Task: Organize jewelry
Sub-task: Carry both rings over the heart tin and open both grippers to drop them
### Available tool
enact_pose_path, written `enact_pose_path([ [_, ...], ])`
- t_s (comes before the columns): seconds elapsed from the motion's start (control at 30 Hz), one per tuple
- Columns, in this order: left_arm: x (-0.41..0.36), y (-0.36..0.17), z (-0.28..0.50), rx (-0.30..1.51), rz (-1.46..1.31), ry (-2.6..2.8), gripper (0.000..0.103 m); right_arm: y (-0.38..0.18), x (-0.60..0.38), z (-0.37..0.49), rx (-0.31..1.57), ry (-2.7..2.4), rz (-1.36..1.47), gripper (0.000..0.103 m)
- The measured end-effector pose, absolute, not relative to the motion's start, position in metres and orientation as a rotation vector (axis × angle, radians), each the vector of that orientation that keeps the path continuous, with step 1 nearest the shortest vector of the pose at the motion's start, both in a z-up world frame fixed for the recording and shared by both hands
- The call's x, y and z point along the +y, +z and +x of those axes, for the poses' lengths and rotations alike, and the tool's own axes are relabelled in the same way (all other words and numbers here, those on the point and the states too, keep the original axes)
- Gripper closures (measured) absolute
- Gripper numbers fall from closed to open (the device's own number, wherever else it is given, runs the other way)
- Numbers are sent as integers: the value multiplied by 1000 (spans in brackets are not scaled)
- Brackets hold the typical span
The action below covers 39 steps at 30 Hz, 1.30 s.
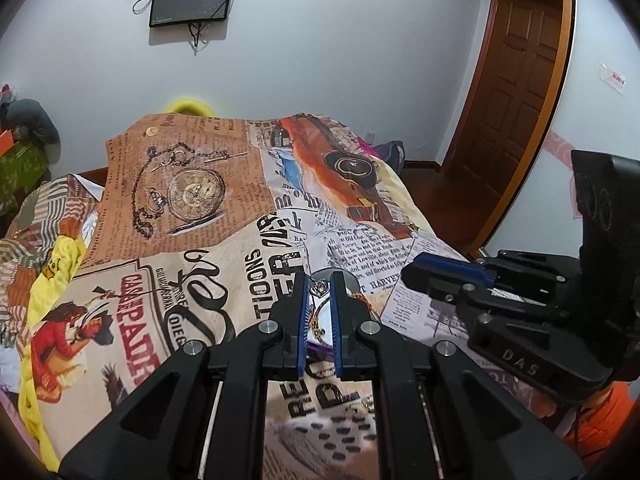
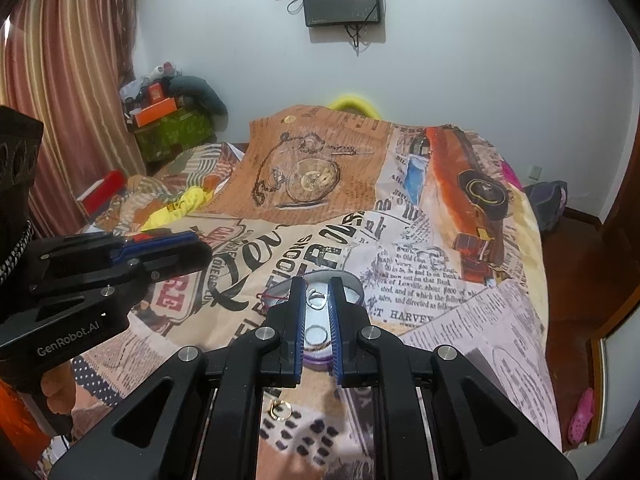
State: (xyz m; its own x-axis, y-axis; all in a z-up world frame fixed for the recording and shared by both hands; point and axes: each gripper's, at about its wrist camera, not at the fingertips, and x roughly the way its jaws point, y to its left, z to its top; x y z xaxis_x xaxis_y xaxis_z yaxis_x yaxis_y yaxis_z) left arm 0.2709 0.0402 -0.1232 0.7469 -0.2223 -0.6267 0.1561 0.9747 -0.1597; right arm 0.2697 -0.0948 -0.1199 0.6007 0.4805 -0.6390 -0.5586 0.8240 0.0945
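Observation:
A small round tray with a purple rim lies on the printed bedspread, with several rings and a red string bracelet in it. It also shows in the left wrist view, holding a beaded piece. My left gripper hovers over the tray with its jaws a narrow gap apart and nothing clamped. My right gripper does the same from the other side. A gold ring lies on the bedspread under the right gripper. Each gripper shows in the other's view, the right and the left.
The bed is covered by a newspaper-print spread. Yellow cloth lies at its left. Boxes and clutter stand by the curtain. A wooden door is at the right, monitors on the wall.

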Motion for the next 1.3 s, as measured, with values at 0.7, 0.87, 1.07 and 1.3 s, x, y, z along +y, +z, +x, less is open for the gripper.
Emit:
enact_pose_path([
  [0.7, 29, -189, 315, 866, -126, -252, 94, -170, -80, 314, 852, 672, -164, 93],
  [0.87, 30, -196, 319, 886, -120, -251, 94, -178, -76, 321, 898, 683, -184, 93],
  [1.07, 30, -195, 320, 893, -115, -249, 94, -180, -73, 321, 899, 687, -209, 93],
  [1.3, 28, -184, 314, 872, -92, -253, 94, -180, -70, 319, 904, 677, -249, 93],
])
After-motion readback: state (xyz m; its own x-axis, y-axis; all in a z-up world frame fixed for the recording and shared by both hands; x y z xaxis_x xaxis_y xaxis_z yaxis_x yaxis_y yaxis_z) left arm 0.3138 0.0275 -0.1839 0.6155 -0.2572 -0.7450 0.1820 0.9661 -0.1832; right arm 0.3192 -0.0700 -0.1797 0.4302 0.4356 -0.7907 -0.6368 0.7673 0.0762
